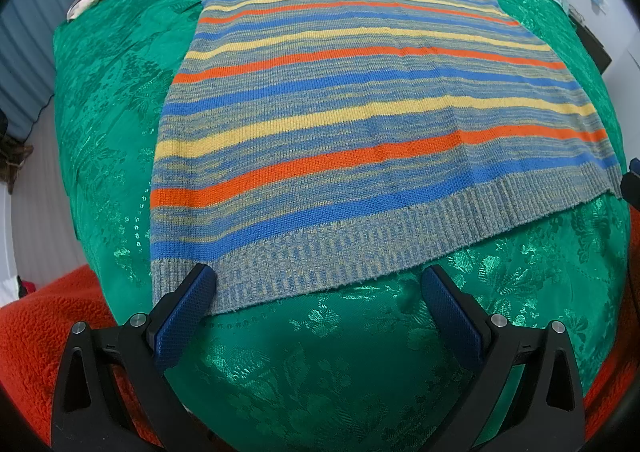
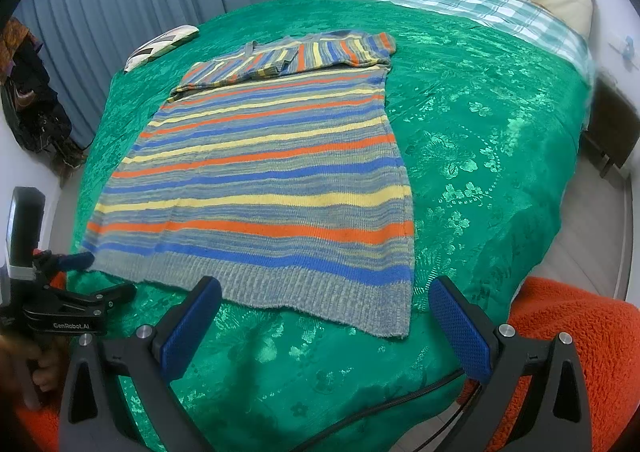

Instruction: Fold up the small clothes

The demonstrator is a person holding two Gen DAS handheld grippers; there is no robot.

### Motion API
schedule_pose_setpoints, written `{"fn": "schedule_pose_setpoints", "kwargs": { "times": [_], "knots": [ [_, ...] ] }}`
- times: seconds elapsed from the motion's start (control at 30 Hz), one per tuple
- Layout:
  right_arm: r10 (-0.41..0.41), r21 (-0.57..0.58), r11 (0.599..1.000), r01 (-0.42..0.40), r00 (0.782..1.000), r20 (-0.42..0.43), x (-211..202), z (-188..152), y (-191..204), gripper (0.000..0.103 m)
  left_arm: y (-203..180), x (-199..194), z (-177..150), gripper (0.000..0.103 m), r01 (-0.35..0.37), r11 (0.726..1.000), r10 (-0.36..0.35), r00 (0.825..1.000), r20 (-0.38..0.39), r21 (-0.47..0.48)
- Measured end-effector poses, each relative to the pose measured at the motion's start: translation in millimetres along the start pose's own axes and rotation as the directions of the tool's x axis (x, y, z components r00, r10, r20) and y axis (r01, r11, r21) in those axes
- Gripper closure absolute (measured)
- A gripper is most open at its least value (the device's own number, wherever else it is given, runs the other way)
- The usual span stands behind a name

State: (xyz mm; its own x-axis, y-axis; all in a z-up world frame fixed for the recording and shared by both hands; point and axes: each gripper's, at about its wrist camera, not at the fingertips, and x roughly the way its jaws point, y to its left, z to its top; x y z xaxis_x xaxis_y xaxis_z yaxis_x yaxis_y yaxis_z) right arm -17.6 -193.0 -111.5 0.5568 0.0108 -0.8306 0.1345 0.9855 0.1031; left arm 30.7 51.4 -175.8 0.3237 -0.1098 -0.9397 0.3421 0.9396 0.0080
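Both jaws spread wide: left gripper (image 1: pixel 318 284) and right gripper (image 2: pixel 325 298) flank the striped sweater's (image 2: pixel 260 188) hem, presumably to lift it.

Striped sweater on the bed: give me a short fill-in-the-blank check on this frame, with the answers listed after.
1. The striped sweater lies flat on a bedspread whose colour is ____.
2. Both sleeves are folded across the ____ end of the sweater, the end far from the grippers.
3. The left gripper and the right gripper both have their jaws ____.
4. The ribbed hem is the sweater edge that lies ____ to both grippers.

Answers: green; collar; open; nearest
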Motion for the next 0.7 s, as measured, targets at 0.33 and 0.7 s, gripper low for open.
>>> {"fn": "schedule_pose_setpoints", "kwargs": {
  "times": [0.33,0.7],
  "knots": [
    [-0.016,0.003,1.0,0.016,1.0,0.001,2.2,-0.3,-0.2,0.001,0.3,0.2,0.0,0.0,0.002,1.0,-0.002,1.0,0.0,0.0],
    [-0.149,-0.035,0.988,0.149,0.989,-0.007,5.3,-0.3,1.5,0.001,1.1,3.9,1.1,0.0,0.009,1.0,-0.009,1.0,0.006,0.005]
  ]
}}
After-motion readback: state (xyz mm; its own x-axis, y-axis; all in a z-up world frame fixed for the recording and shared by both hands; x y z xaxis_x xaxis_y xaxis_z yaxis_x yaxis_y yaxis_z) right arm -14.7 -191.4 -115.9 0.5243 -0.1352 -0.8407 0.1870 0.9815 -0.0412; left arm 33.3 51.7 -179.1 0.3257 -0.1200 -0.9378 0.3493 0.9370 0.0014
